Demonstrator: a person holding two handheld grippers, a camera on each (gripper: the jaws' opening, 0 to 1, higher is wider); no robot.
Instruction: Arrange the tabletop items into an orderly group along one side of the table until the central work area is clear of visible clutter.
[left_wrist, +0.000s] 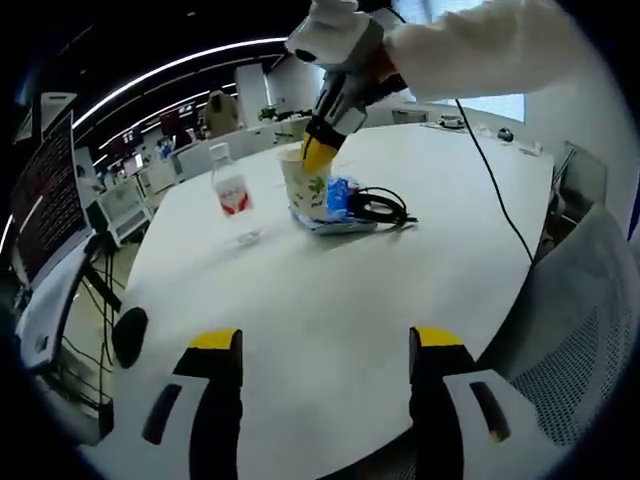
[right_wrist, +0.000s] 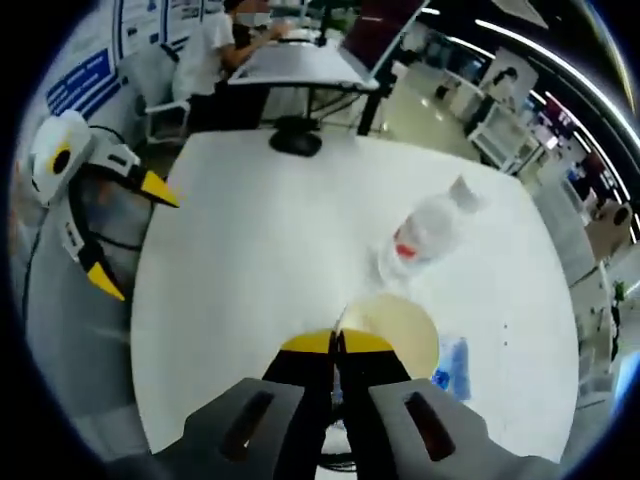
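A paper cup (left_wrist: 303, 187) with a green print stands on the white table (left_wrist: 330, 300), beside a clear water bottle (left_wrist: 232, 195) with a red label. My right gripper (left_wrist: 318, 155) comes down from above and is shut on the cup's rim. From that gripper's own view, the shut right gripper (right_wrist: 338, 345) pinches the near rim of the cup (right_wrist: 400, 330), with the bottle (right_wrist: 425, 235) beyond. My left gripper (left_wrist: 325, 345) stands open over the bare near table, well short of the cup. The left gripper (right_wrist: 125, 235) also shows open at the table's edge.
A blue packet (left_wrist: 342, 195) and a coiled black cable (left_wrist: 378, 205) lie on a flat pad (left_wrist: 335, 226) by the cup. A black round object (left_wrist: 130, 335) sits at the table's left edge. A mesh chair (left_wrist: 570, 340) stands on the right. A person (right_wrist: 215, 50) sits at another table.
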